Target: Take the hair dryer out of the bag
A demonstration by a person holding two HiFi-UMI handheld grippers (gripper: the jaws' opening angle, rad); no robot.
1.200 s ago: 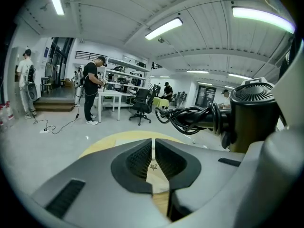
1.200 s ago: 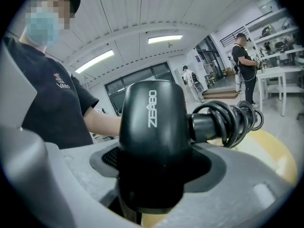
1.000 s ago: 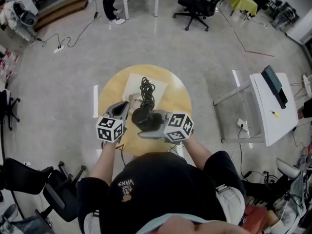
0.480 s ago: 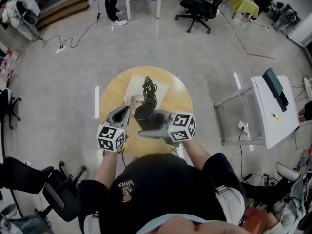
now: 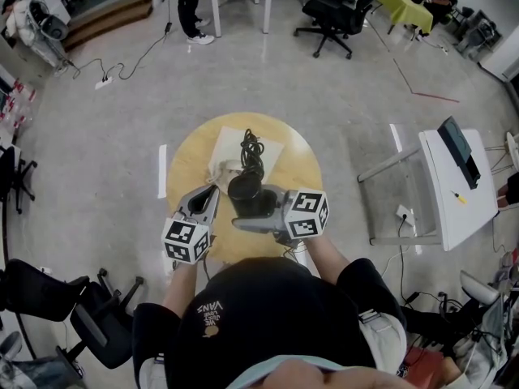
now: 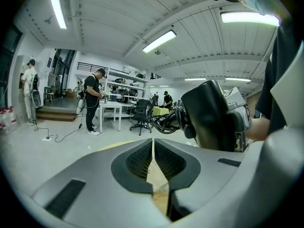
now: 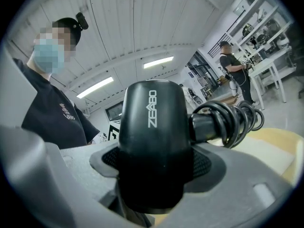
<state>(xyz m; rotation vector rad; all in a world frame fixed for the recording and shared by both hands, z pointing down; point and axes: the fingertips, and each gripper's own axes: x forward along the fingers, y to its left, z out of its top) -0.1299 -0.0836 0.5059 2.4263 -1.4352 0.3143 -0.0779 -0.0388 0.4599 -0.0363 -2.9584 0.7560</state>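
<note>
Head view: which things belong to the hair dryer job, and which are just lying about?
Job:
- hair dryer with its coiled cord, clamped in the right gripper
- bag on the round table
- left gripper, shut and empty

Lying about:
- office chair
- white desk
- power strip on the floor

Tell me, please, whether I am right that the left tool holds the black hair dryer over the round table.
Not quite: it is the right tool, not the left, that holds the black hair dryer over the round table. The right gripper view shows its jaws clamped on the dryer's body. The left tool is shut with nothing in it.
</note>
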